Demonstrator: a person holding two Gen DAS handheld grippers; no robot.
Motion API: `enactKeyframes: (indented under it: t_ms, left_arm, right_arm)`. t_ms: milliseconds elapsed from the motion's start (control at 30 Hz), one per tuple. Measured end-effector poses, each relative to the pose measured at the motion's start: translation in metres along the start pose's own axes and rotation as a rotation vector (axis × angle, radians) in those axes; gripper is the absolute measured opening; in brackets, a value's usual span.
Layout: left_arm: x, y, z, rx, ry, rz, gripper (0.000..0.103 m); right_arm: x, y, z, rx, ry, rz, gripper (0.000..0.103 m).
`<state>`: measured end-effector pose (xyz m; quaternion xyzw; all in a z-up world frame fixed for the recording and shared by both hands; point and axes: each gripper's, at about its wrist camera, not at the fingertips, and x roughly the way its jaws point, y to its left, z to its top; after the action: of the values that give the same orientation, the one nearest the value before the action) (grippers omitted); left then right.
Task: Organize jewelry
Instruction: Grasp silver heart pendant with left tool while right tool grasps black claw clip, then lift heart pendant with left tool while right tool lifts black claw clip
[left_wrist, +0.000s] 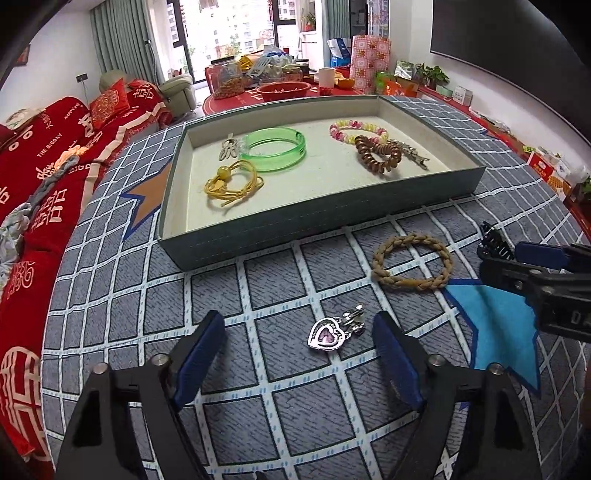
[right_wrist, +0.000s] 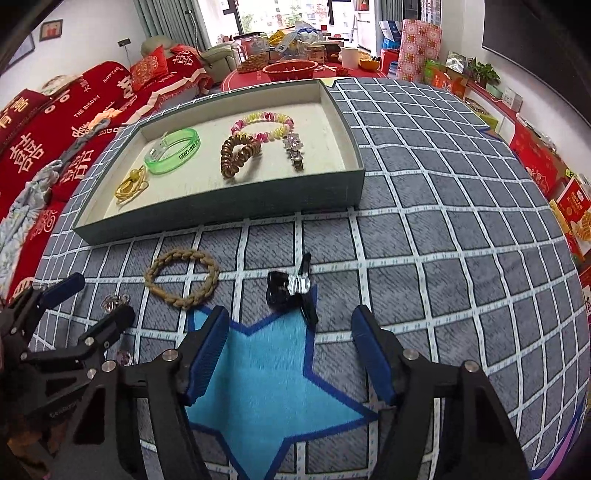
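Lying between the gaping left tool's (left_wrist: 299, 328) pads, untouched: heart pendant (left_wrist: 327, 334).

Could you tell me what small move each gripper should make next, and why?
Probably lower both a little further, then close. The left gripper stands open around the heart pendant without touching it; the right gripper is open just short of the black hair clip. Both pieces, like the braided bracelet, lie on the cloth outside the tray.

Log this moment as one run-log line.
left tool: open, over heart pendant | right tool: open, near black clip | braided band: outside tray
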<state>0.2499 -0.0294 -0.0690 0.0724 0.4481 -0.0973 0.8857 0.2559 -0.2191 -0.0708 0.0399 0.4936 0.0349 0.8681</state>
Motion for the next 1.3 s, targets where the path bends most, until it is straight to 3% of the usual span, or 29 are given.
enactKeyframes:
  t_ms: [167,233,300,333,367,567,600,633,1000,1300]
  left_arm:
    - [-0.001,-0.004,0.002,-0.002,0.007,-0.048,0.073]
    - [-0.001,-0.006,0.002,0.001,0.008,-0.049,0.071]
    - [-0.002,-0.007,0.002,0.002,0.005,-0.063,0.052]
    - [-0.003,-0.008,0.003,0.007,0.003,-0.066,0.043]
    - [-0.003,-0.009,0.003,0.014,0.005,-0.066,0.042]
    - [-0.008,-0.008,0.0,-0.001,-0.003,-0.075,0.041]
    - [-0.011,-0.007,0.0,-0.005,-0.007,-0.077,0.026]
    - [-0.014,-0.006,0.0,-0.007,-0.009,-0.083,0.019]
    - [-0.042,0.007,0.001,-0.031,-0.05,-0.1,0.018]
    - [-0.046,0.013,-0.006,-0.042,-0.066,-0.002,0.018]
  right_arm:
    - [0.005,0.006,0.008,-0.019,-0.01,-0.024,0.055]
    - [0.005,0.008,0.009,-0.032,-0.014,-0.034,0.039]
    - [0.004,0.01,0.009,-0.039,-0.014,-0.042,0.027]
    - [0.004,0.009,0.009,-0.04,-0.015,-0.043,0.026]
    - [0.004,0.009,0.008,-0.036,-0.018,-0.041,0.026]
    - [-0.007,0.004,0.008,-0.026,-0.045,-0.006,0.026]
    - [-0.009,0.004,0.008,-0.028,-0.051,-0.001,0.026]
    - [-0.014,0.003,0.008,-0.029,-0.059,0.01,0.026]
    - [-0.035,-0.007,0.008,0.018,-0.085,0.074,0.026]
    - [-0.041,-0.011,-0.008,0.043,-0.075,0.103,0.026]
